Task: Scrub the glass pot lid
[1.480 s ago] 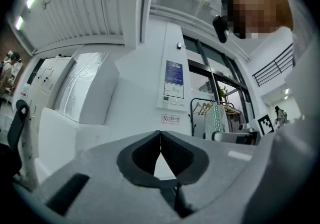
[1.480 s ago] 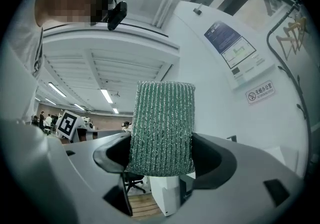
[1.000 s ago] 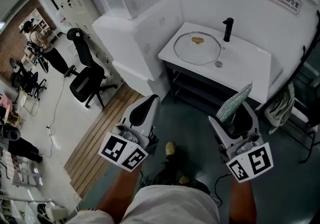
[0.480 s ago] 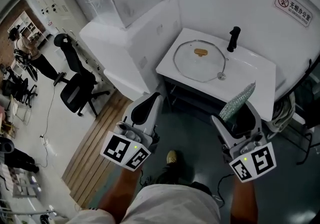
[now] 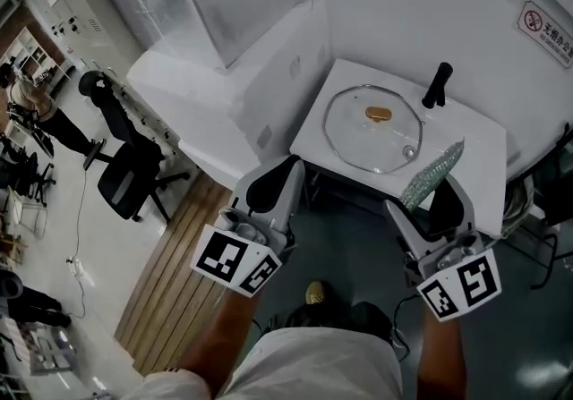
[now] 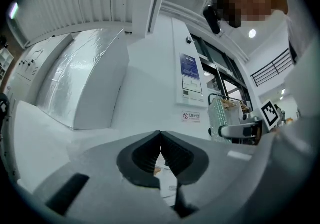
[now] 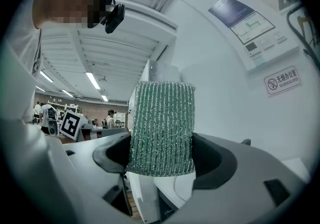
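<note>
The glass pot lid lies flat on the white sink unit, with an orange-brown blob on its glass and a small knob at its right rim. My right gripper is shut on a green scrubbing sponge that sticks up between its jaws; in the right gripper view the sponge fills the middle. My left gripper is shut with nothing in it, jaws touching. Both grippers hang short of the sink's near edge.
A black tap stands at the sink's far edge. Large white foam blocks are stacked left of the sink against the wall. A wooden floor strip and a black office chair lie to the left.
Both grippers have travelled forward toward the sink unit, which now lies closer and lower in the head view. The sponge stays clamped in the right gripper; the left stays shut.
</note>
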`<action>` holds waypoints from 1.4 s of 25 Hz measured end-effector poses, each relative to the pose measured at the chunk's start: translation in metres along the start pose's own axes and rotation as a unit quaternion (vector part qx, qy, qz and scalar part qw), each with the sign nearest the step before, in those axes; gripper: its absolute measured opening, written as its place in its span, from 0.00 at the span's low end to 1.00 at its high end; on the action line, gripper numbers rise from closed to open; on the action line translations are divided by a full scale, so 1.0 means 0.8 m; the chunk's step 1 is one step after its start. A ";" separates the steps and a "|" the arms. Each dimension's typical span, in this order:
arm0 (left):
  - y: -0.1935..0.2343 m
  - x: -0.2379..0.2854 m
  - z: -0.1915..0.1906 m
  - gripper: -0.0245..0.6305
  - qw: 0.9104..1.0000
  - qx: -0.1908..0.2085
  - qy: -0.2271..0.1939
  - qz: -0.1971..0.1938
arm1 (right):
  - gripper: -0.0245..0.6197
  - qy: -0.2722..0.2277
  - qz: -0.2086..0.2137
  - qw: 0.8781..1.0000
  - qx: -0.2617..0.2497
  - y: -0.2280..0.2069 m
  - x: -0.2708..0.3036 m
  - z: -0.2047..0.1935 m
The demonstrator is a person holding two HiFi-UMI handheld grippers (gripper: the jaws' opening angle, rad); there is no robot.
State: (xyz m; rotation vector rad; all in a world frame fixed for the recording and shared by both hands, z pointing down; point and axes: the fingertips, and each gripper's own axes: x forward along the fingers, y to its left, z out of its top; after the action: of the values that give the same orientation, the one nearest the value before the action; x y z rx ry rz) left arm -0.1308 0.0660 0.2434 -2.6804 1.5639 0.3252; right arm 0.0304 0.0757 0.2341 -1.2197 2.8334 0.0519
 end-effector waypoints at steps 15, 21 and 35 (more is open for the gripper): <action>0.058 0.084 -0.029 0.06 1.000 -0.015 0.020 -0.012 | 0.58 0.018 -0.006 1.000 -0.015 -0.054 0.080 -0.006; 0.074 0.142 -0.048 0.06 0.999 0.004 0.040 -0.007 | 0.58 0.015 0.001 1.000 -0.006 -0.116 0.113 -0.010; 0.113 0.248 -0.091 0.06 0.995 0.015 0.083 0.049 | 0.58 0.022 0.044 0.999 0.001 -0.226 0.185 -0.027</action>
State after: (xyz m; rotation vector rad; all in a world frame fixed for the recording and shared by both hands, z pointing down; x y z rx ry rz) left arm -0.1018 -0.1585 0.2845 -2.6744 1.7330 0.0811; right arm 0.0592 -0.1572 0.2444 -1.1081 2.9221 0.0258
